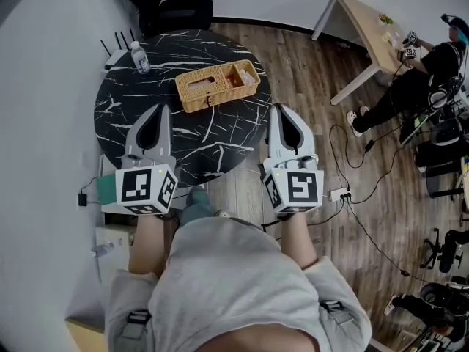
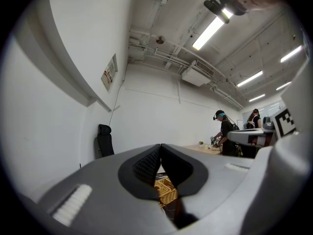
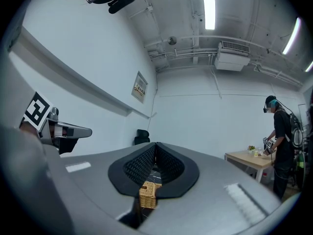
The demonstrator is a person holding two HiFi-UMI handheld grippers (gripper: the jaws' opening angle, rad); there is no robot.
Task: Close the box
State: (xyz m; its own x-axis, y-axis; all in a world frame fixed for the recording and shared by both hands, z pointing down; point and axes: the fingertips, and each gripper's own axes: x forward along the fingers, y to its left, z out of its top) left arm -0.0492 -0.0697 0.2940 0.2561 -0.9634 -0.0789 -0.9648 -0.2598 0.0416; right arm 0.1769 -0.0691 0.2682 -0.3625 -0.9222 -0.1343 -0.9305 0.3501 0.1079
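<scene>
A woven wicker box stands near the far edge of the round black marble table. Its left part is covered by a lid, and its right end shows an open compartment. Both grippers are held at the table's near side, pointing toward the box and well short of it. The left gripper is shut and holds nothing, and so is the right gripper. In the left gripper view the jaws meet at their tips with the box showing below them. The right gripper view shows the same: closed tips over the box.
A water bottle and a router with antennas stand at the table's far left. A black office chair is behind the table. A wooden table with a person beside it is at the right. Cables and a power strip lie on the floor.
</scene>
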